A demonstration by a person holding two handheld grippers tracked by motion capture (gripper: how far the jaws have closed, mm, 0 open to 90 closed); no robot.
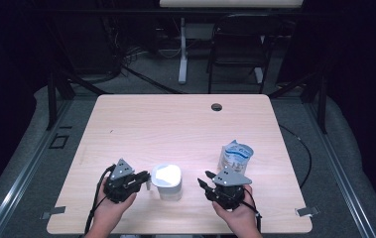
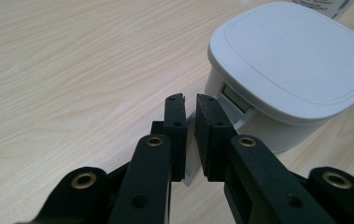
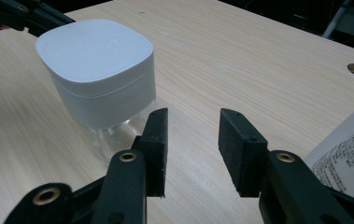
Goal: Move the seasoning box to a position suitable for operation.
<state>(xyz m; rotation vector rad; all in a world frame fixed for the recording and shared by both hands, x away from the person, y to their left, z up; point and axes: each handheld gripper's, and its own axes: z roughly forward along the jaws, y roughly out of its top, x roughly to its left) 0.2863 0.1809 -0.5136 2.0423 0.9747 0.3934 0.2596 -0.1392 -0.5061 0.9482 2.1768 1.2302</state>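
Note:
A white container [image 1: 167, 181] with a rounded square lid stands near the table's front edge. Its lid [image 2: 291, 60] is seen close up in the left gripper view. The container [image 3: 100, 74] has a clear base in the right gripper view. My left gripper [image 1: 146, 178] reaches its left side. A thin pale tab [image 2: 190, 177] of the container fills the narrow gap of my left gripper [image 2: 191, 105]. My right gripper [image 1: 203, 181] is just right of the container, apart from it. The right gripper [image 3: 193, 119] stands open with bare table between its fingers.
A printed blue and white pouch [image 1: 236, 156] stands behind the right gripper, and its edge [image 3: 347, 158] shows at the right of that view. The wooden table [image 1: 175, 124] has a cable hole [image 1: 217, 106] at the back. A chair [image 1: 237, 44] stands beyond it.

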